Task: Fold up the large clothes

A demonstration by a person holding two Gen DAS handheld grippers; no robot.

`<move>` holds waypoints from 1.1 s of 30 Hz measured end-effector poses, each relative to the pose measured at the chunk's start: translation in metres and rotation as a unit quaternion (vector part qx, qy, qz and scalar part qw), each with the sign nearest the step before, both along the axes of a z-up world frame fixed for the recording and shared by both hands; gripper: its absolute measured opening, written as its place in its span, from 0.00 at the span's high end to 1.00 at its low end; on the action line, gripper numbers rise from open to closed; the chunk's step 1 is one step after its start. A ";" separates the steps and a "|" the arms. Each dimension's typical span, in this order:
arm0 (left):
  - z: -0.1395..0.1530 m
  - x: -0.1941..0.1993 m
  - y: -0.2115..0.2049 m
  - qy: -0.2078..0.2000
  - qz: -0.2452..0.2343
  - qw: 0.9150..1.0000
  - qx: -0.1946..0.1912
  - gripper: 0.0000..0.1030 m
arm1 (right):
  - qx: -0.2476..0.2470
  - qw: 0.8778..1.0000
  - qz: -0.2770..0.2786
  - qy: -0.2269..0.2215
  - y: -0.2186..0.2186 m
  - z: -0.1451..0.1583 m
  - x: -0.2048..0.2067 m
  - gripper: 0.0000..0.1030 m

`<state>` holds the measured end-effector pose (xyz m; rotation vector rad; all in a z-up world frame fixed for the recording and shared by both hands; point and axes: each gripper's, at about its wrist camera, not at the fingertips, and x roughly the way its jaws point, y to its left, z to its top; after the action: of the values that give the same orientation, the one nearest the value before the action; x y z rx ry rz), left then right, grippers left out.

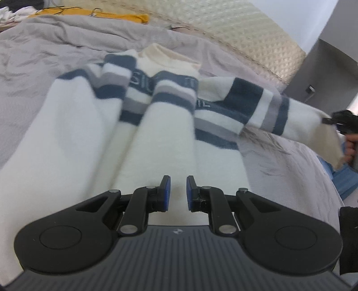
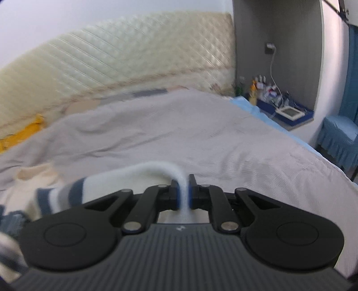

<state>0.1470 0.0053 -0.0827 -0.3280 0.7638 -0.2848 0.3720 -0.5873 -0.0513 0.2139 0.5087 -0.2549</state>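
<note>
From the left wrist view we see our left gripper (image 1: 178, 193) hovering low over a white sweater (image 1: 156, 138) with navy and grey stripes, which lies spread on the bed (image 1: 44, 51) under a pale grey cover. The blue-padded fingers (image 1: 166, 194) stand a narrow way apart with nothing between them; only white knit shows in the gap below. The sweater's body runs away from us in long soft folds, its cream collar at the far end. One striped sleeve (image 1: 268, 107) stretches out to the right, lifted off the cover, and its cuff end is pinched by our right gripper (image 1: 333, 122), seen small and dark at the right edge. Beyond the bed stands a quilted cream headboard (image 1: 246, 33), and a yellow cloth (image 1: 100, 15) lies along the far left edge of the cover.

From the right wrist view we see the right gripper (image 2: 184, 192) closed on the white end of the sleeve (image 2: 125, 176); the fabric is squeezed thin between the blue pads and arches up and away to the left, where the navy and grey bands show. The grey cover (image 2: 179, 125) spreads ahead to the headboard (image 2: 123, 56). To the right, a recessed shelf (image 2: 288, 112) carries small bottles and a device, and a blue-covered seat (image 2: 340, 134) stands beside the bed. This view is somewhat blurred.
</note>
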 end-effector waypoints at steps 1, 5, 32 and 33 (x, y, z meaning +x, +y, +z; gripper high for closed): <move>0.000 0.001 -0.003 -0.001 -0.004 1.000 -0.001 0.83 | -0.001 1.000 -0.004 0.008 -0.010 -0.006 0.014 0.90; -0.004 0.013 -0.015 -0.004 -0.024 1.000 0.003 0.83 | 0.024 0.998 -0.036 0.037 -0.049 -0.045 0.061 0.90; 0.007 0.021 -0.018 -0.034 -0.053 0.997 -0.053 0.82 | 0.113 0.991 -0.016 0.070 -0.093 -0.098 0.027 0.47; 0.007 0.019 -0.018 -0.033 -0.054 0.997 -0.051 0.82 | 0.111 0.991 -0.004 0.071 -0.086 -0.098 0.020 0.44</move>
<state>0.1657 -0.0123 -0.0759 -0.3730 0.7033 -0.4359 0.3924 -0.6737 -0.1496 0.4167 0.6775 -0.2226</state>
